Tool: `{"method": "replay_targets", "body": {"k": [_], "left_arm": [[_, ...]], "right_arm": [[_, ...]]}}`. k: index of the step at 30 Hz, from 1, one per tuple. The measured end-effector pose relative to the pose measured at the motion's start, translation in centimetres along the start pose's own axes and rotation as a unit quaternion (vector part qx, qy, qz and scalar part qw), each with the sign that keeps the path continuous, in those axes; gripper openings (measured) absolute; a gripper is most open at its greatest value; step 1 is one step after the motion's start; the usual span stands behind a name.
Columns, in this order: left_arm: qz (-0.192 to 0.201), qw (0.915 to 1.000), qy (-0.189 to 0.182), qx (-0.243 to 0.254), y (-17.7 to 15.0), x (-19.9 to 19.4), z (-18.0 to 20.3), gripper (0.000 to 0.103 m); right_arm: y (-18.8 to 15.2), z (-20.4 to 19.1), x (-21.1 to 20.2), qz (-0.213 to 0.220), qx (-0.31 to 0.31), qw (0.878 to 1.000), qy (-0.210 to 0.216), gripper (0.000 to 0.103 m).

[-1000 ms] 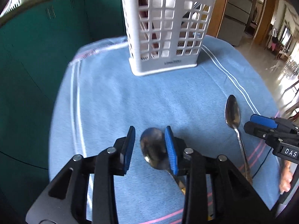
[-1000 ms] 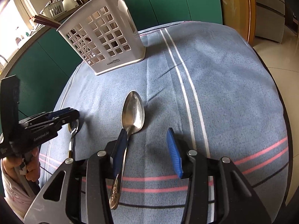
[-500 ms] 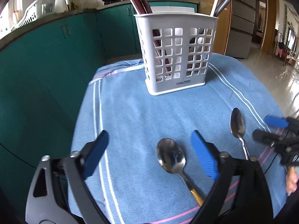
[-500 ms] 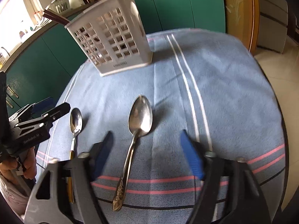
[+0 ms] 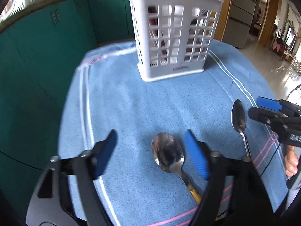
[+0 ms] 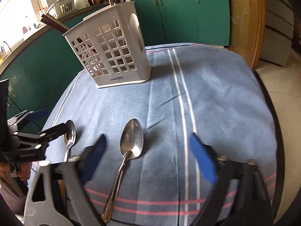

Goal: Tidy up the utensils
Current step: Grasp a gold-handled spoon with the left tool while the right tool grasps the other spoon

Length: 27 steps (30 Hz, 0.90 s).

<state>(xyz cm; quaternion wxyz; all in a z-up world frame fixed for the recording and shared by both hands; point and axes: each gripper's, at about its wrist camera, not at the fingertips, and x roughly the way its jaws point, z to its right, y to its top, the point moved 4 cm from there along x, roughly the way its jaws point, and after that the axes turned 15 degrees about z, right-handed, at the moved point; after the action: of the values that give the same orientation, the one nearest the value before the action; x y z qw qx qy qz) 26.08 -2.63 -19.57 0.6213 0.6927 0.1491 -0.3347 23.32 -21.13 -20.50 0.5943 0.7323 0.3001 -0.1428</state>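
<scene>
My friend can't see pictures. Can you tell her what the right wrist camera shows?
Two spoons lie on a blue striped cloth: a silver spoon between the open right gripper's blue pads, and a gold-handled spoon by the left gripper. Behind them stands a white utensil basket.

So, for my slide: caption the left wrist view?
Open left gripper poised over a spoon before the white utensil caddy.

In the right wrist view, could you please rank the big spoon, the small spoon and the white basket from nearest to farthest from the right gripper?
From the right gripper:
1. Big spoon, between its open fingers.
2. Small spoon, off to the left.
3. White basket, upright at the far left.
</scene>
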Motion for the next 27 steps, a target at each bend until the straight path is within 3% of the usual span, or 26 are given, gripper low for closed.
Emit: {"method": "replay_targets", "body": {"k": [2, 5, 9, 10, 11, 16, 21, 27], "left_arm": [[-0.018, 0.9997, -0.016, -0.01, -0.3, 0.7, -0.2, 0.048], [-0.029, 0.9984, -0.042, -0.025, -0.6, 1.4, -0.5, 0.044], [-0.031, 0.997, -0.061, -0.036, -0.5, 1.9, -0.6, 0.038], [-0.032, 0.9967, -0.065, -0.038, -0.5, 2.0, -0.5, 0.032], [-0.035, 0.9959, -0.071, -0.043, -0.5, 2.2, -0.5, 0.022], [-0.043, 0.9952, -0.075, -0.046, -0.5, 2.3, -0.1, 0.01], [-0.025, 0.9968, -0.06, -0.046, -0.2, 1.1, -0.2, 0.008], [0.018, 0.9997, -0.015, -0.012, 1.0, -1.6, -0.3, 0.007]], "right_arm": [[0.1, 0.1, 0.7, -0.011, -0.004, 1.0, 0.004, 0.063], [0.3, -0.1, 1.5, -0.024, -0.009, 0.999, 0.027, 0.052], [0.4, -0.6, 2.7, -0.041, -0.029, 0.997, 0.06, 0.047], [0.4, -0.5, 3.0, -0.045, -0.028, 0.997, 0.064, 0.046], [0.3, -0.5, 3.3, -0.048, -0.026, 0.996, 0.067, 0.041], [-0.2, -0.7, 3.8, -0.059, -0.017, 0.994, 0.089, 0.017], [-0.4, -0.6, 3.1, -0.051, -0.012, 0.995, 0.086, 0.006], [0.1, -0.5, 1.0, -0.025, -0.029, 0.998, 0.055, 0.004]]}}
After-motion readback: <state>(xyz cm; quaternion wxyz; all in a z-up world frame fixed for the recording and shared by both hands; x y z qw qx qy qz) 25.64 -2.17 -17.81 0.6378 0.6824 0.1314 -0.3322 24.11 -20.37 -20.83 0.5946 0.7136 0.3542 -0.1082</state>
